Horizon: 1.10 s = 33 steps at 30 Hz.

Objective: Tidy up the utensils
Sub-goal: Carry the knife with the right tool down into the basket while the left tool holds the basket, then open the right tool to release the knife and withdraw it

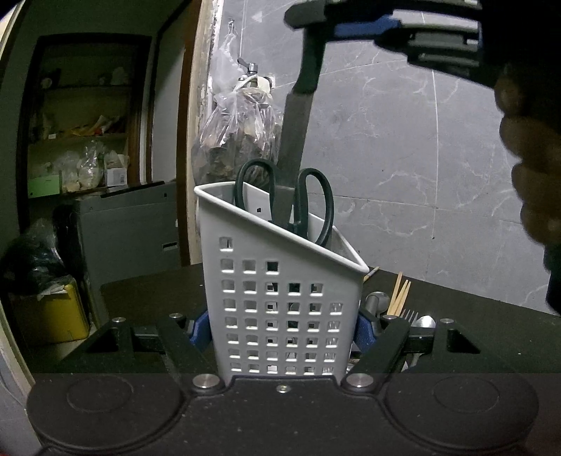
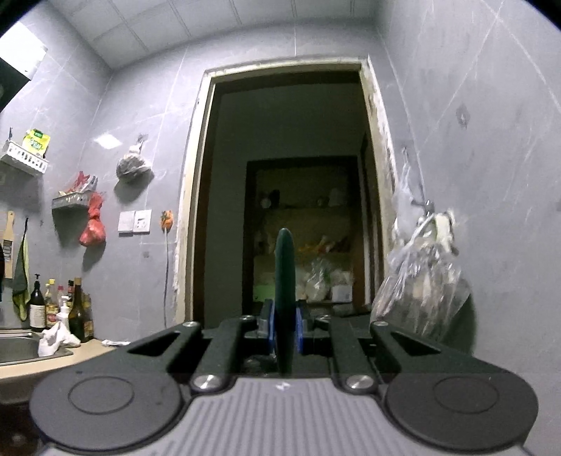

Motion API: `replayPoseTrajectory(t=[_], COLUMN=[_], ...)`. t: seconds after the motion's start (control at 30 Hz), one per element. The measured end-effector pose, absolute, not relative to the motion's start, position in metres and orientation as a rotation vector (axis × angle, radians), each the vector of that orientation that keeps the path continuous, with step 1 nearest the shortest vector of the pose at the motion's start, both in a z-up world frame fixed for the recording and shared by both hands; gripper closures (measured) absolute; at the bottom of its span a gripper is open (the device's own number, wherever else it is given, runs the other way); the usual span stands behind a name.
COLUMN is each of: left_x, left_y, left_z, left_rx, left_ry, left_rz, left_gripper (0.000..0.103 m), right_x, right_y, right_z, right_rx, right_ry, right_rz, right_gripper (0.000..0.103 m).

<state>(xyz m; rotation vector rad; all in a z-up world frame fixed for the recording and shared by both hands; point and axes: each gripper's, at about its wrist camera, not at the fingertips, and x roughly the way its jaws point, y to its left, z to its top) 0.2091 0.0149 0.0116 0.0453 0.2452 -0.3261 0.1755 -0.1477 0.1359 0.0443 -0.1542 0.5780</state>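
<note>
Knife (image 1: 296, 115): hangs blade-down from the right gripper (image 1: 317, 26), its tip already inside the white holder (image 1: 280, 301) behind the scissors (image 1: 284, 200). The blade looks flat, stiff and dull grey, the handle dark.

Right gripper (image 2: 283, 333): its blue pads (image 2: 269, 329) are pressed together on the knife handle (image 2: 284, 280), which stands up edge-on between them in the right wrist view (a narrow dark green strip there).

Left gripper (image 1: 280, 333): clamped on the lower part of the holder, a blue pad on either side wall, holding it steady on the dark counter (image 1: 455, 315).

Holder: thin white plastic, wedge-shaped with a slanted rim and a grid of square holes. Probably light and a little springy, so too hard a squeeze may bow the walls.

How the knife will handle: rigid and likely the heaviest piece here, with a smooth handle that could pivot in a two-point pinch. The handle is the sensible place to hold it, never the blade.

Scissors: black loop handles up, blades down in the holder. They crowd the opening, so the knife could snag on them.

Loose pieces: chopsticks (image 1: 399, 294), a fork (image 1: 408, 315) and a spoon (image 1: 426, 321) lie on the counter just right of the holder. All are slim and low to the surface, and the metal ones look slick.
</note>
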Motion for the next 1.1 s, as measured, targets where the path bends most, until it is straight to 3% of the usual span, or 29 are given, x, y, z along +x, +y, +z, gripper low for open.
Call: replayPoseTrajectory(t=[1.1], left_x=[0.208], left_y=[0.017], left_z=[0.012], left_rx=[0.047], left_ry=[0.246], left_rz=[-0.327], left_gripper=[0.027], right_x=[0.199], right_y=[-0.137], right_z=[0.057], right_rx=[-0.023], right_ry=[0.177], right_rz=[0.620], right_gripper=[0.090])
